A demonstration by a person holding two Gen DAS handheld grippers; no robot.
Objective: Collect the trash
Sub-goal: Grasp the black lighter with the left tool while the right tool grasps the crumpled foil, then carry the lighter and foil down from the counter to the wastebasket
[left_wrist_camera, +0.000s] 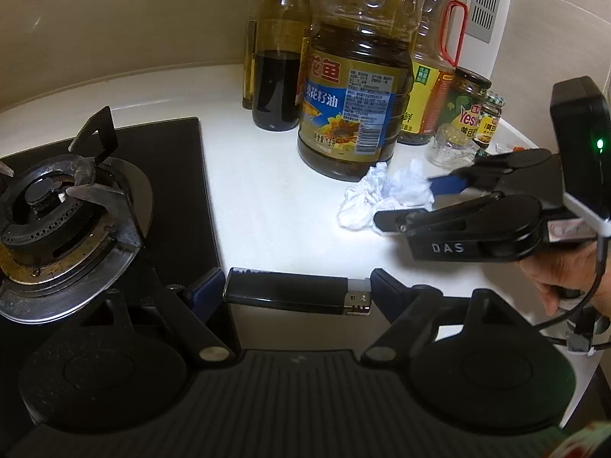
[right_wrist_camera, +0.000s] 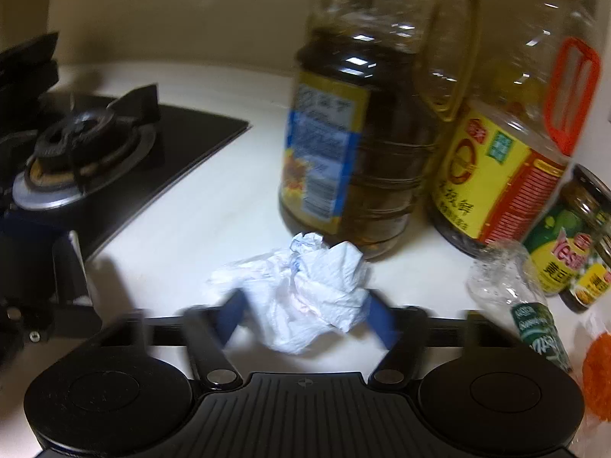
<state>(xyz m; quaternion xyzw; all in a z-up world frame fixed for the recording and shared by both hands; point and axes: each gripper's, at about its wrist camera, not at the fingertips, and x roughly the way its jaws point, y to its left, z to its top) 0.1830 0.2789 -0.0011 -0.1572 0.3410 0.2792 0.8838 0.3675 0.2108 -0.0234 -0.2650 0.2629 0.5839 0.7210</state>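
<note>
A black lighter (left_wrist_camera: pixel 294 293) with a silver cap lies crosswise between the fingers of my left gripper (left_wrist_camera: pixel 296 292), which is shut on it above the hob's edge. A crumpled white tissue (right_wrist_camera: pixel 305 292) lies on the white counter in front of the big oil bottle; it also shows in the left wrist view (left_wrist_camera: pixel 376 198). My right gripper (right_wrist_camera: pixel 307 316) is open with a blue pad on either side of the tissue; in the left wrist view (left_wrist_camera: pixel 416 200) it comes in from the right. A crushed clear plastic bottle (right_wrist_camera: pixel 511 286) lies to the right.
A gas burner (left_wrist_camera: pixel 57 206) on a black glass hob (left_wrist_camera: pixel 179 175) is at left. Large oil bottles (left_wrist_camera: pixel 353 103) (right_wrist_camera: pixel 511 145), a dark sauce bottle (left_wrist_camera: pixel 277 68) and small jars (right_wrist_camera: pixel 573 236) crowd the back. Something orange (right_wrist_camera: pixel 597 378) lies at far right.
</note>
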